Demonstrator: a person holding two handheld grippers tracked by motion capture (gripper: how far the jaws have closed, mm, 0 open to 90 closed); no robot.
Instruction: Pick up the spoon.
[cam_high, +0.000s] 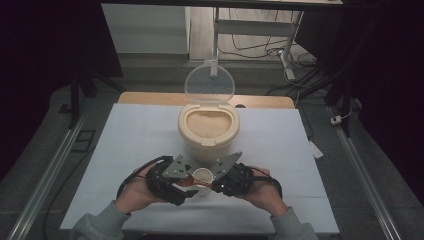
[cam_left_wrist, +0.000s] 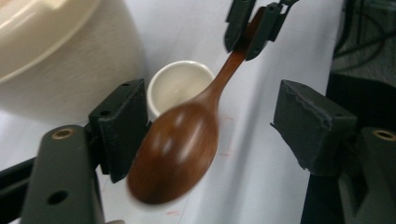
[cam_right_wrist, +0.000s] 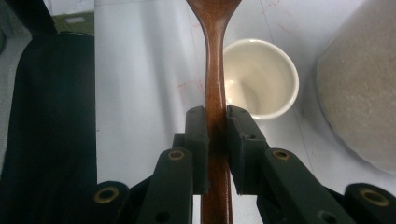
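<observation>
- Spoon of dark brown polished wood (cam_high: 188, 181) lies level between the two grippers in the high view, just on the person's side of the small white ceramic cup (cam_high: 204, 176). The left gripper (cam_high: 176, 186) and the right gripper (cam_high: 216, 184) sit on either side of that cup. Beyond the cup stands the cream round rice container (cam_high: 208, 131), its clear hinged lid (cam_high: 209, 84) raised and pale rice (cam_high: 208, 123) showing inside; all rest on the white table sheet (cam_high: 140, 140).
- Left gripper view: the spoon's bowl (cam_left_wrist: 175, 151) hangs in front of the cup (cam_left_wrist: 180, 85), close to one black pad (cam_left_wrist: 120, 126) but with a clear gap to the other. These jaws stand wide and grip nothing. Farther off, the right gripper pinches the handle.
- Right gripper view: both pads (cam_right_wrist: 244, 140) press the handle (cam_right_wrist: 215, 100) from either side, so the right gripper (cam_right_wrist: 217, 135) holds the spoon. The cup (cam_right_wrist: 264, 77) is just beside the handle and looks empty.
- Progress, as I judge it: the spoon is picked up and held by the right gripper, and the lid is up. Scooping rice and filling the cup remain.
</observation>
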